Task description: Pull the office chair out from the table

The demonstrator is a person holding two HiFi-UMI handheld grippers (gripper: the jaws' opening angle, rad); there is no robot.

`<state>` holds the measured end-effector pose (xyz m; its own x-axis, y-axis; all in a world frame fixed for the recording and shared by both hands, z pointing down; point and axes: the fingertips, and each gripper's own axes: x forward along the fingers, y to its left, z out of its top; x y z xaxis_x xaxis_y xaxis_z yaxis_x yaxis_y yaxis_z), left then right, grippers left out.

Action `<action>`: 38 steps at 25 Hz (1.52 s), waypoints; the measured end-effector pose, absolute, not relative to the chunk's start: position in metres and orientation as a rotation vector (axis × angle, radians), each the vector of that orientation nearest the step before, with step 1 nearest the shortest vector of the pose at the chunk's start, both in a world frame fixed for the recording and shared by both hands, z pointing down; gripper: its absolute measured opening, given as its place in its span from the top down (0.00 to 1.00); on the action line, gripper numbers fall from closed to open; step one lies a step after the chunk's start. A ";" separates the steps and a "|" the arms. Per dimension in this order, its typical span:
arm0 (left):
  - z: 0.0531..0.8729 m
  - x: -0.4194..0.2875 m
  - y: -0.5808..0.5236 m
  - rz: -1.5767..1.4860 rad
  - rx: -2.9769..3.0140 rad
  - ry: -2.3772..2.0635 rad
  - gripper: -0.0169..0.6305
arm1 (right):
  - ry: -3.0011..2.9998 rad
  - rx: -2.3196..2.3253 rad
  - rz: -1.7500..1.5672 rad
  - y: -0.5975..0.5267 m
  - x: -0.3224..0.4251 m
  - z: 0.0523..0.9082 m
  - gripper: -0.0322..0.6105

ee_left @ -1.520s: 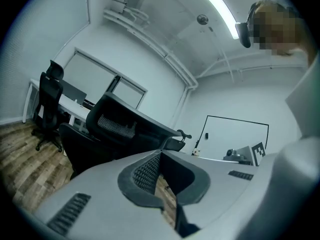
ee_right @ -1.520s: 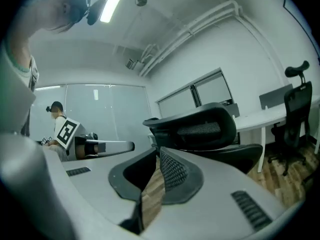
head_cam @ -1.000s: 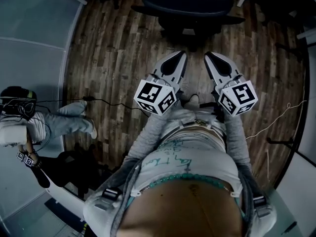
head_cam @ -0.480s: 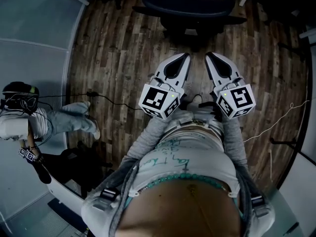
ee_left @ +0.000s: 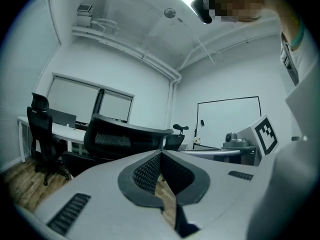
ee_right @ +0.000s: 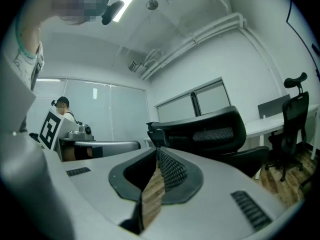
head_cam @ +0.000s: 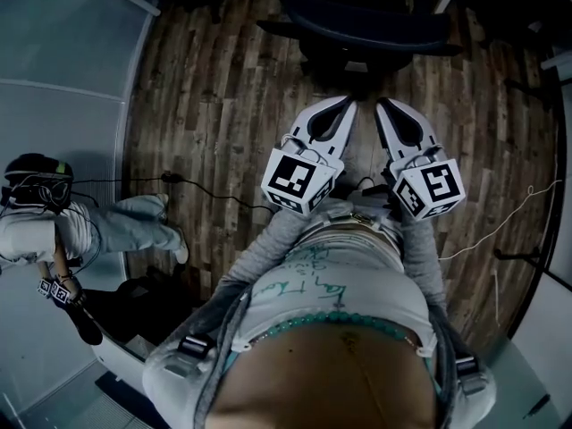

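— Where is the office chair (head_cam: 362, 21)?

— Straight ahead, at the top of the head view. It is black, with its curved mesh backrest turned toward us. The white tabletop (ee_left: 67, 130) runs just behind it, so the chair is not pulled out yet.

— And the left tongs (head_cam: 349, 102)?

— Closed right up, tips meeting, with nothing between them. They point level toward the backrest and stop short of it, so there is no contact.

— The right tongs (head_cam: 381, 104)?

— Much the same. The tips are pressed together and nothing is held. Only a sliver of plank floor (head_cam: 214, 88) shows through the hollow behind the pads. They sit just beside the left pair, also aimed at the chair and apart from it.

— Anything else around?

— A second chair (ee_left: 42, 134), black with a headrest, stands farther along by the tabletop. A seated person (head_cam: 54, 226) is off to the left at the edge of the floor. A dark cable (head_cam: 206, 188) trails across the planks from that side.
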<state>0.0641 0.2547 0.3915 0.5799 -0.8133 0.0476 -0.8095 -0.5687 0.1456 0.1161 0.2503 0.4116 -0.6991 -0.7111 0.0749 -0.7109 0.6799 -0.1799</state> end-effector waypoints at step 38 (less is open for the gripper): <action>0.396 0.060 0.230 -0.011 2.789 -1.099 0.96 | 2.737 -1.541 -0.249 0.241 0.106 0.411 0.90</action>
